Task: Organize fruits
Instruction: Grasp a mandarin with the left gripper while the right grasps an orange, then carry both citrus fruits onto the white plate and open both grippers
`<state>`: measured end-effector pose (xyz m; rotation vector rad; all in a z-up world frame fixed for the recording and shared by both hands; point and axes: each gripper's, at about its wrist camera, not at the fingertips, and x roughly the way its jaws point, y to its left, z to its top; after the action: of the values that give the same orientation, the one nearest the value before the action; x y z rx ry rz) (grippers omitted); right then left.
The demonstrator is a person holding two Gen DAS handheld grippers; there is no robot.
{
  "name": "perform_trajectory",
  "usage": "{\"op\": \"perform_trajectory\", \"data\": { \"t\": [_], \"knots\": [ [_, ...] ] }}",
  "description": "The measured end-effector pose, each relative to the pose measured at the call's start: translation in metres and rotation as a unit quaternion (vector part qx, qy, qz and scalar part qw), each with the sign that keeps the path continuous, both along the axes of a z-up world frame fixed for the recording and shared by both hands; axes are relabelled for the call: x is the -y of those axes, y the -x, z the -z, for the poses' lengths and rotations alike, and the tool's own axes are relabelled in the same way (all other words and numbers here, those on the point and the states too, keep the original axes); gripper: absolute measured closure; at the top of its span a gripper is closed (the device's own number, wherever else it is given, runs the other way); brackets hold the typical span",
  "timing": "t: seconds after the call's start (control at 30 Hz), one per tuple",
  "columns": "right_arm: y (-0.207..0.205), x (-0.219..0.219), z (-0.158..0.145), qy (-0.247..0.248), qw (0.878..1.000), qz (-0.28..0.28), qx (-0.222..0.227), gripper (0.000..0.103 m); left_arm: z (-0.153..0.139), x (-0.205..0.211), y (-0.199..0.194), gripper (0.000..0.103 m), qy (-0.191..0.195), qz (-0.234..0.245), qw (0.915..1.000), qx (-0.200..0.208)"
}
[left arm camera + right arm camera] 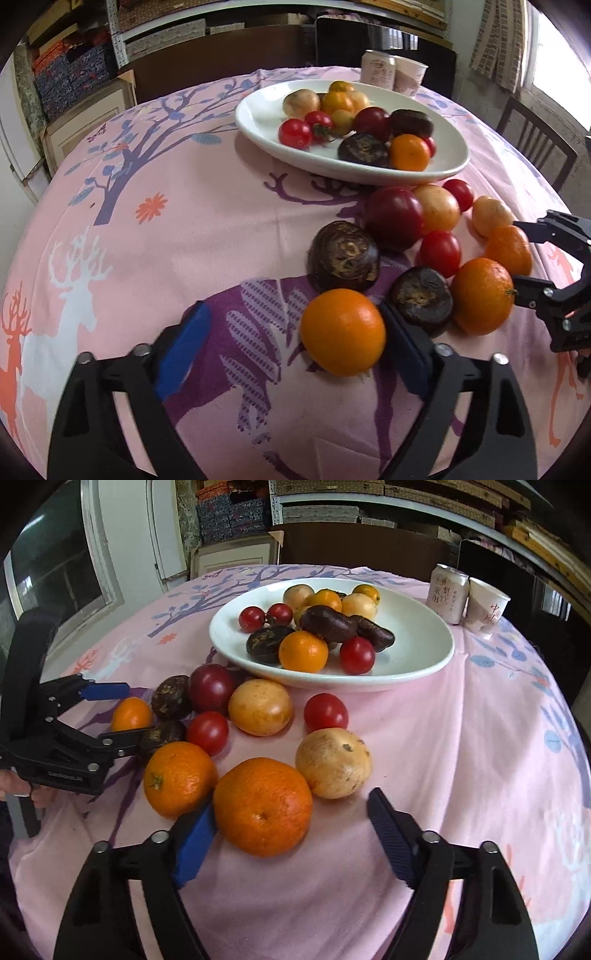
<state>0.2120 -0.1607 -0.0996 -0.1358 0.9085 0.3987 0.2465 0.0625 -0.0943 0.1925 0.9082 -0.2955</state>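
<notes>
Loose fruit lies on the pink tablecloth in front of a white oval plate (258,125) (424,657) that holds several more. My left gripper (295,343) (136,712) is open around an orange (343,330) (131,714). That fruit rests against the right pad (402,343), while the left pad stands well clear. My right gripper (293,834) (526,258) is open around a bigger orange (262,805) (508,249), which touches its left pad (195,834). Another orange (179,777) (482,295) lies between the two grippers.
Dark purple fruits (343,256), red tomatoes (325,712) and yellow fruits (332,762) crowd the cloth near the plate. A drink can (447,592) and a paper cup (485,603) stand behind it. A wooden chair (535,144) is at the far right.
</notes>
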Motion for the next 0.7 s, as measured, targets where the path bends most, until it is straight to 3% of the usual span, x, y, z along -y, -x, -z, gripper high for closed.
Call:
{"op": "perform_trajectory", "data": {
  "t": [0.03, 0.1, 0.13, 0.23, 0.4, 0.5, 0.6, 0.7],
  "knots": [
    [0.002, -0.002, 0.0, 0.005, 1.0, -0.002, 0.002, 0.037, -0.002, 0.005, 0.004, 0.039, -0.003, 0.015, 0.9999, 0.006],
    [0.009, -0.007, 0.0, 0.004, 1.0, -0.015, -0.003, 0.057, -0.003, 0.014, 0.012, 0.06, -0.014, 0.041, 0.9989, 0.018],
    [0.012, -0.008, -0.001, 0.007, 1.0, -0.007, -0.003, 0.057, -0.004, 0.017, 0.014, 0.062, -0.018, 0.049, 0.9985, 0.019],
    [0.016, -0.001, -0.004, -0.019, 1.0, 0.007, -0.006, 0.057, -0.005, 0.015, 0.017, 0.064, -0.013, 0.055, 0.9983, 0.015],
    [0.023, 0.014, -0.02, -0.017, 0.999, 0.031, 0.027, 0.057, -0.013, 0.001, 0.02, 0.064, 0.02, 0.036, 0.9991, -0.006],
    [0.026, 0.022, -0.034, -0.022, 0.998, 0.036, 0.038, 0.057, -0.035, -0.012, 0.021, 0.064, 0.042, 0.017, 0.9988, 0.02],
    [0.021, 0.024, -0.053, -0.014, 0.997, 0.039, 0.071, 0.057, -0.059, -0.015, 0.015, 0.064, 0.039, 0.006, 0.9979, 0.052],
    [-0.003, 0.027, -0.064, -0.044, 0.996, 0.05, 0.065, 0.057, -0.077, -0.006, -0.004, 0.064, 0.041, 0.0, 0.9969, 0.067]
  ]
}}
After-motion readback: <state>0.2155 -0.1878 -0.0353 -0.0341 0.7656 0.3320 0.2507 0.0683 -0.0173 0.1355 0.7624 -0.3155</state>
